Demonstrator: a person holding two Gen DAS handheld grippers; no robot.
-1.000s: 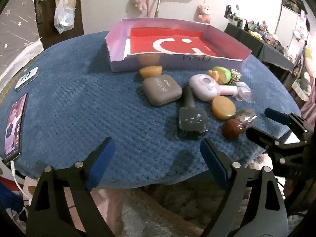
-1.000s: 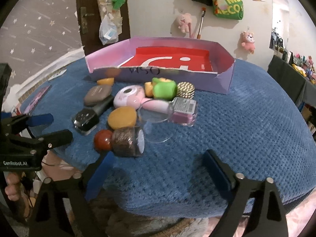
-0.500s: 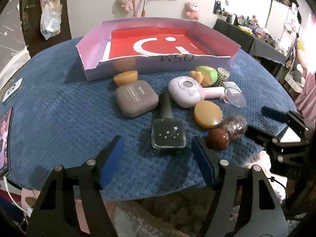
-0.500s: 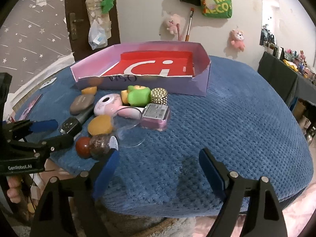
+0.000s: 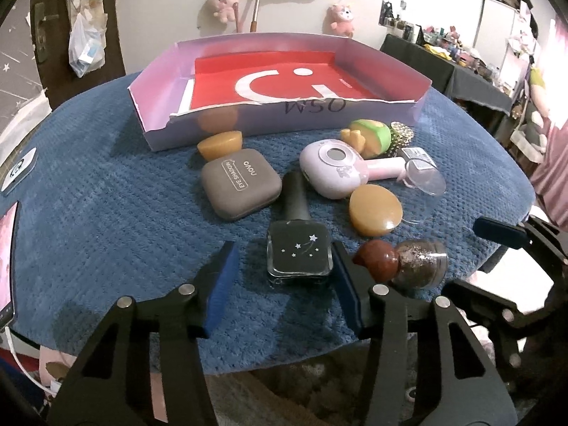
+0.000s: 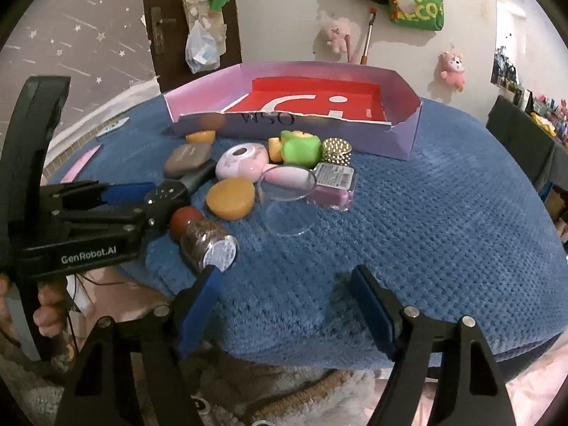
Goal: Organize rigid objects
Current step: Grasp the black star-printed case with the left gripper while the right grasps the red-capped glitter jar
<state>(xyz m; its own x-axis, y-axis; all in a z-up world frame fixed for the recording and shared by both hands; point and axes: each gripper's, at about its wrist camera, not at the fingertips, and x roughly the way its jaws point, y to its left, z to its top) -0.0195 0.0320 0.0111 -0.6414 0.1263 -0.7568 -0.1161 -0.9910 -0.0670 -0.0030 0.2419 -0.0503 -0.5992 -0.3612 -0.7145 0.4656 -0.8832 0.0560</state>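
Observation:
A black nail polish bottle (image 5: 300,248) with star print lies on the blue cloth, its cap pointing away. My left gripper (image 5: 283,248) straddles the bottle's square base. Its jaws are closing; the right pad (image 5: 342,277) is almost at the glass and a gap remains at the left pad (image 5: 222,284). The right wrist view shows the left gripper (image 6: 142,202) from the side, at the bottle (image 6: 167,195). My right gripper (image 6: 285,273) hovers over bare cloth with nothing between its closing jaws. A glitter jar (image 6: 206,241) lies just beyond its left finger. The pink-walled box (image 5: 156,135) with a red floor stands behind.
Around the bottle lie a grey eye-shadow case (image 5: 241,188), a pink hand fan (image 5: 333,167), an orange disc (image 5: 374,209), a green toy (image 5: 372,136), a pink bottle (image 6: 333,184) and a clear lid (image 6: 287,218). Phones (image 5: 7,259) lie at the cloth's left edge.
My left gripper has come in over the black bottle and its jaws have narrowed around it. The right gripper's jaws have narrowed a little and the glitter jar now sits near its left finger.

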